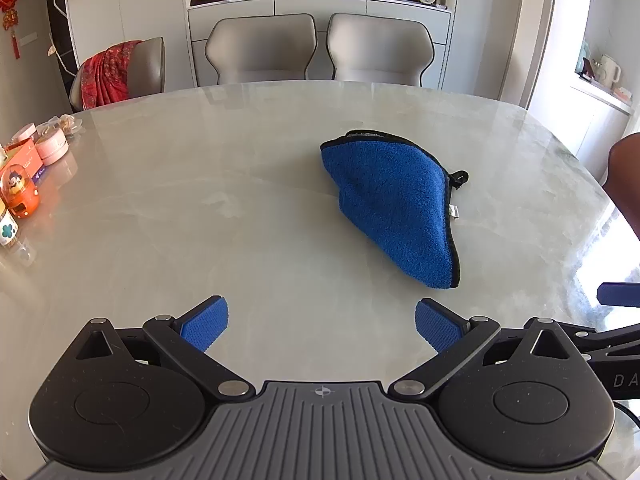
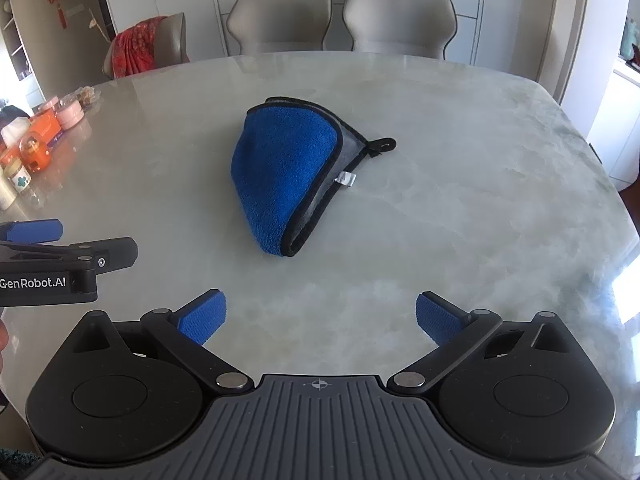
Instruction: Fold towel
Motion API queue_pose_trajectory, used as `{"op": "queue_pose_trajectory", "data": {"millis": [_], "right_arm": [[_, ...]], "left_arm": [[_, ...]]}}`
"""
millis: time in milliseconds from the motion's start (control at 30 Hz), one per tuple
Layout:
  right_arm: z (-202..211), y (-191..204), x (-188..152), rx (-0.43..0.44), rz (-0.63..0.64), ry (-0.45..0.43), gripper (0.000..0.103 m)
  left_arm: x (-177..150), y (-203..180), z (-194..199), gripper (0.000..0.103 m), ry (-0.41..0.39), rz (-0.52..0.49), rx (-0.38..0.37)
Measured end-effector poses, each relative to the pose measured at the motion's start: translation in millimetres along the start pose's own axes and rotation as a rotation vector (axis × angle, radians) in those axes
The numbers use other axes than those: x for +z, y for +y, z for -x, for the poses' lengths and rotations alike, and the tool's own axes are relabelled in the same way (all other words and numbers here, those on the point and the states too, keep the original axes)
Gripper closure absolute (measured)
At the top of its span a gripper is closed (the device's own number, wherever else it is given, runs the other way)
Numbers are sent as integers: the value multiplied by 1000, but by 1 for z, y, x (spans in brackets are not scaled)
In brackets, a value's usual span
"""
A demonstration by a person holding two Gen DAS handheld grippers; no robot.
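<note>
A blue towel [image 1: 394, 208] with black trim lies loosely bunched on the pale marble table [image 1: 200, 200], grey underside showing along its right edge in the right wrist view [image 2: 284, 172]. A black hanging loop [image 2: 382, 145] and a white tag [image 2: 346, 179] stick out on its right. My left gripper [image 1: 320, 322] is open and empty, near the front edge, with the towel ahead and to the right. My right gripper [image 2: 320, 318] is open and empty, with the towel ahead and slightly left. The left gripper also shows in the right wrist view [image 2: 60, 258].
Small jars, pink tins and an orange toy [image 1: 20, 196] crowd the table's left edge. Two beige chairs [image 1: 320, 48] stand at the far side, another with a red cloth [image 1: 108, 72] at the far left. A cabinet stands behind.
</note>
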State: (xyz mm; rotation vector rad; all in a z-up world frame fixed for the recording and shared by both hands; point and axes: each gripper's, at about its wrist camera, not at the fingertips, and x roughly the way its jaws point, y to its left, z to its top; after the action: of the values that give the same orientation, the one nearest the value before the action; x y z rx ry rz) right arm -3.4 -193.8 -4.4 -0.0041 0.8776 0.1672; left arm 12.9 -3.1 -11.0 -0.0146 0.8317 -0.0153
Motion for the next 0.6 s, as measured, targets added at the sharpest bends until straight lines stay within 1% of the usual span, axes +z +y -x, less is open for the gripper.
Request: {"op": "queue_pose_trajectory", "data": {"millis": [167,267,400,533,600], "right_arm": [[5,-2,-8,-5,-11,3,1],[13,-4,-16,8,-33,-19,1],[35,-15,-18,93,-60,-142,1],[57,-21,-19,85,-11,-267,1],[69,-24,-21,73,38,-333,1]], "left_arm": [[-1,0,-4,1,8,-3,-5],[-1,0,-6,1,13,-5,-11],[2,2,-9,1,10,-16,-23],[12,5,-8,1,-21,-19,-30],[18,7,-7,1,-43,-28,-38]]}}
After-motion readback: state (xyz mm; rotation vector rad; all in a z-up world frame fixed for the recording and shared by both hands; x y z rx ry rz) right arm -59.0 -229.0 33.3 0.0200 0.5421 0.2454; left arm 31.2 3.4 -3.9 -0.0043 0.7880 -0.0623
